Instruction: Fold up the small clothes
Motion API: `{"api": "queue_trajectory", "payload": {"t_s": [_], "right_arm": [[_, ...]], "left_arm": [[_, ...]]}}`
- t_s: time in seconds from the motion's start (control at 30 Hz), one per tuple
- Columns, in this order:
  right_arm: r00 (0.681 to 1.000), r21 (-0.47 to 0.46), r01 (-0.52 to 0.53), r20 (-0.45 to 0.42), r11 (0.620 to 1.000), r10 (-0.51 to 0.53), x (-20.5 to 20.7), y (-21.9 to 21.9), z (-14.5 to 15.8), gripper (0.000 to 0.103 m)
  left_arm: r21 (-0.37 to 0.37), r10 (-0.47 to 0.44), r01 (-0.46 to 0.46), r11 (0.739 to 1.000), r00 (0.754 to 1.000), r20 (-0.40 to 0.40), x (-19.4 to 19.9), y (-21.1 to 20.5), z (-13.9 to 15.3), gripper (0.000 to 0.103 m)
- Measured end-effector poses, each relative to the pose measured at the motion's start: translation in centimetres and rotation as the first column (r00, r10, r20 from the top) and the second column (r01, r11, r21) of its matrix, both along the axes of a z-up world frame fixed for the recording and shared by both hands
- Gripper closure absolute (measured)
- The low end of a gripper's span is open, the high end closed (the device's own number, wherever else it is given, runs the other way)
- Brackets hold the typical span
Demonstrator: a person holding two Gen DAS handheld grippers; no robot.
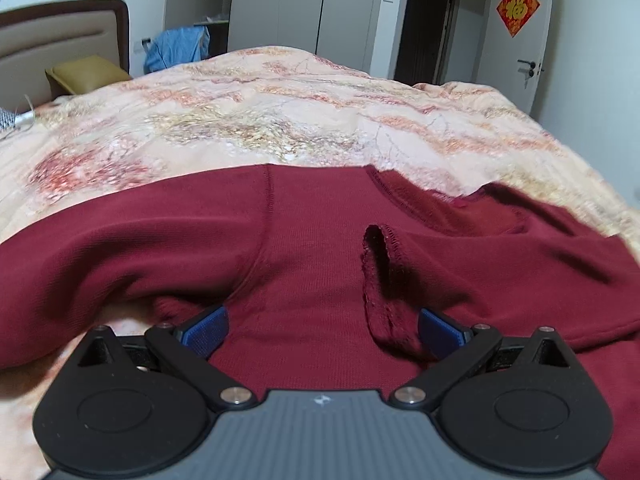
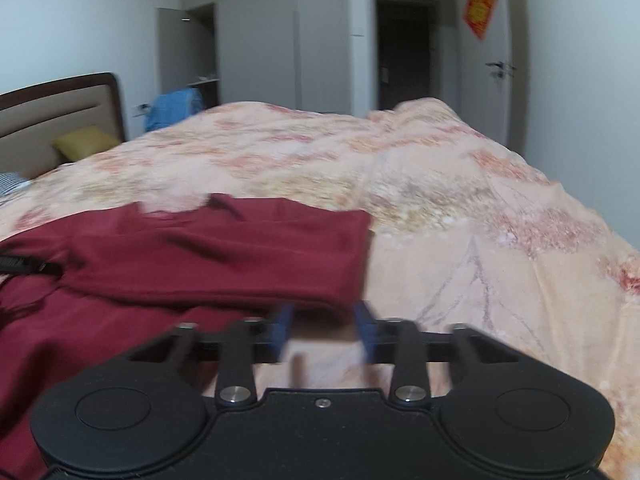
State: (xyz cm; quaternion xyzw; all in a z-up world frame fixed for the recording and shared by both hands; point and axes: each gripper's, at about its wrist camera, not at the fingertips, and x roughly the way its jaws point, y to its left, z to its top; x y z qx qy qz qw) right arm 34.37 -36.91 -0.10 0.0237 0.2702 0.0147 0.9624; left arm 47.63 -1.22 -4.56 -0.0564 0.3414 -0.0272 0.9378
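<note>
A dark red knit garment lies spread on the bed, with a loose hemmed strip standing up on it. My left gripper hangs low over the cloth, open wide, its blue pads apart and pressing on nothing. In the right wrist view the same garment has a part folded across, ending in a straight edge at the right. My right gripper sits just short of that folded part's near right corner. It is open, and only bedspread shows between its pads.
The flowered peach bedspread stretches far and right of the garment. A headboard and yellow pillow are at the left, with blue cloth behind. A black part lies on the garment at the left edge.
</note>
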Motion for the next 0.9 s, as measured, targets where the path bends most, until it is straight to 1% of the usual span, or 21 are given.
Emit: {"api": "queue_trajectory", "payload": {"t_s": [0.07,0.1,0.13,0.17,0.2,0.27,0.33,0.43,0.5,0.53,0.57,0.6,0.63,0.67,0.7,0.73,0.77,0.8,0.83,0.87,0.9], "right_arm": [[0.999,0.023,-0.039,-0.001,0.999,0.039,-2.7,0.8,0.8,0.035],[0.998,0.05,-0.056,-0.006,0.997,0.057,-4.2,1.2,1.1,0.031],[0.997,0.078,-0.072,-0.012,0.994,0.073,-5.7,1.6,1.2,0.025],[0.996,0.1,-0.09,-0.02,0.991,0.092,-7.3,2.2,1.1,0.02],[0.994,0.112,-0.102,-0.025,0.988,0.106,-8.9,2.9,1.1,0.019],[0.991,0.127,-0.125,-0.029,0.984,0.13,-11.9,4.4,0.8,0.011],[0.989,0.132,-0.138,-0.038,0.982,0.144,-14.7,6.1,0.4,0.007],[0.988,0.146,-0.139,-0.053,0.98,0.148,-17.9,8.4,-0.5,0.008],[0.99,0.167,-0.117,-0.061,0.979,0.129,-19.5,9.5,-1.0,0.014],[0.991,0.181,-0.1,-0.064,0.978,0.114,-20.1,10.0,-1.3,0.021],[0.993,0.195,-0.078,-0.068,0.978,0.092,-20.5,10.3,-1.6,0.03],[0.995,0.209,-0.056,-0.07,0.976,0.072,-21.0,10.7,-1.7,0.035],[0.996,0.225,-0.043,-0.067,0.973,0.06,-21.2,10.9,-1.8,0.044],[0.997,0.241,-0.027,-0.065,0.97,0.044,-21.4,11.0,-1.8,0.049],[0.998,0.255,-0.009,-0.066,0.967,0.026,-21.6,11.2,-1.8,0.051],[0.998,0.269,-0.002,-0.065,0.963,0.02,-21.8,11.5,-1.7,0.054],[0.998,0.28,-0.005,-0.065,0.96,0.024,-22.0,11.7,-1.6,0.059],[0.997,0.284,-0.007,-0.068,0.959,0.027,-22.1,11.9,-1.6,0.062],[0.997,0.283,-0.005,-0.077,0.959,0.028,-22.1,12.1,-1.6,0.067],[0.996,0.276,0.004,-0.086,0.961,0.021,-22.1,12.2,-1.6,0.078],[0.996,0.269,0.015,-0.092,0.963,0.01,-22.1,12.3,-1.6,0.085]], "left_arm": [[-0.026,-0.008,0.008,1.0,1.0,0.009,-2.4,0.9,1.4,0.0],[-0.03,-0.021,0.021,0.999,1.0,0.017,-3.9,1.4,2.0,0.0],[-0.028,-0.034,0.034,0.999,0.999,0.027,-5.6,2.0,2.6,0.0],[-0.021,-0.044,0.044,0.999,0.998,0.036,-7.3,2.5,3.1,0.0],[-0.01,-0.053,0.053,0.999,0.998,0.04,-9.1,3.1,3.5,0.0],[0.015,-0.069,0.069,0.998,0.997,0.042,-12.5,4.2,3.8,0.0],[0.027,-0.069,0.068,0.997,0.997,0.025,-15.8,5.4,3.6,0.0],[0.009,-0.055,0.055,0.998,0.998,-0.02,-19.8,7.1,2.7,0.0],[-0.037,-0.054,0.051,0.998,0.997,-0.058,-22.0,8.0,1.8,0.0],[-0.057,-0.057,0.053,0.997,0.996,-0.071,-22.9,8.2,1.3,0.0],[-0.066,-0.058,0.053,0.996,0.996,-0.065,-23.8,8.3,1.0,0.0],[-0.071,-0.061,0.057,0.996,0.997,-0.052,-24.6,8.2,0.9,0.0],[-0.084,-0.07,0.066,0.994,0.996,-0.048,-25.2,8.1,0.9,0.001],[-0.106,-0.074,0.068,0.992,0.996,-0.056,-25.6,8.1,0.8,0.003],[-0.129,-0.065,0.056,0.99,0.996,-0.067,-25.9,8.0,0.7,0.005],[-0.143,-0.054,0.043,0.989,0.996,-0.074,-26.3,7.9,0.7,0.013],[-0.151,-0.049,0.038,0.988,0.996,-0.073,-26.7,7.6,0.8,0.022],[-0.157,-0.053,0.041,0.987,0.996,-0.073,-26.9,7.5,0.8,0.026],[-0.16,-0.056,0.042,0.986,0.995,-0.082,-27.0,7.3,1.0,0.032],[-0.158,-0.054,0.038,0.987,0.994,-0.093,-27.1,7.1,1.0,0.042],[-0.158,-0.049,0.033,0.987,0.994,-0.1,-27.4,6.9,1.0,0.046]]}}
